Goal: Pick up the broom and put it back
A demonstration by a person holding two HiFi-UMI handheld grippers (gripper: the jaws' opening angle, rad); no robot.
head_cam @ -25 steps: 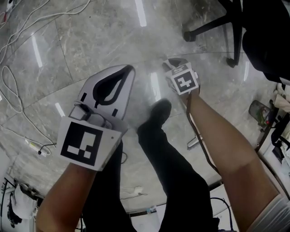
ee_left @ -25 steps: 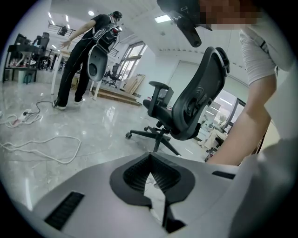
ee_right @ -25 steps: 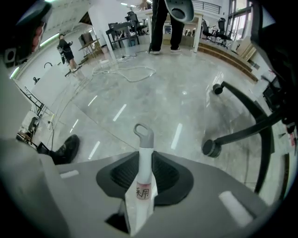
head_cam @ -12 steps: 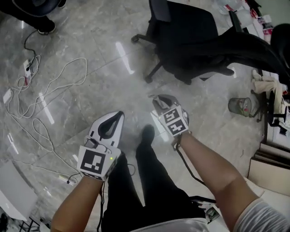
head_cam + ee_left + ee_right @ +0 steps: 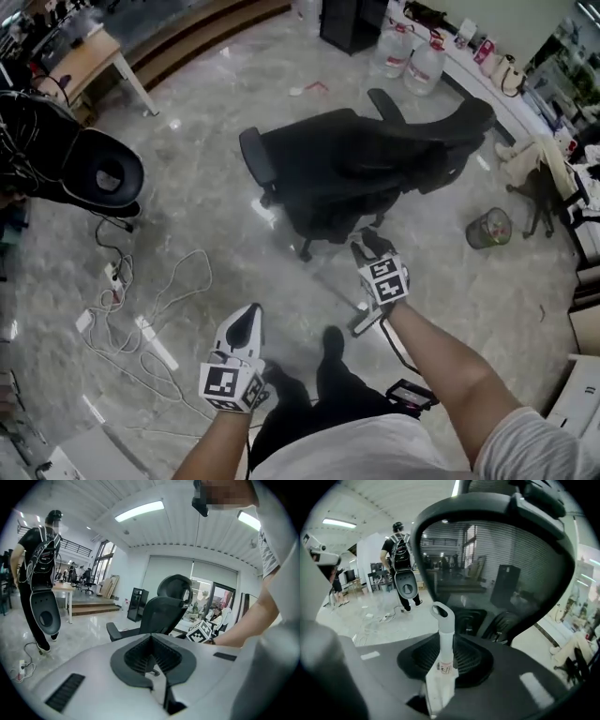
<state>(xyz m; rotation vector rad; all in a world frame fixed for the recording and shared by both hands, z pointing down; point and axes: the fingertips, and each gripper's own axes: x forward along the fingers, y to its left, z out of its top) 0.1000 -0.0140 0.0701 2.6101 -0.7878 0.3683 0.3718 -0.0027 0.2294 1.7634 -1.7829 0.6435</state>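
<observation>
Grey marble floor (image 5: 206, 169), black office chair (image 5: 366, 169) far | white broom handle (image 5: 445, 644) gripped by right gripper (image 5: 443, 670) fingers, held right, just near the chair | left gripper (image 5: 154, 667) fingers closed, empty

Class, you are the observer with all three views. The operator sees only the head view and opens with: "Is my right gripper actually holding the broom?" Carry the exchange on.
Observer: Yes. In the right gripper view, the right gripper is shut on the white broom handle.
Operator: What is at the top of it?
Observer: A grey cap with a hanging loop pokes out past the jaws.
Operator: And my left gripper?
Observer: The left gripper is shut, with nothing between its jaws.
</observation>
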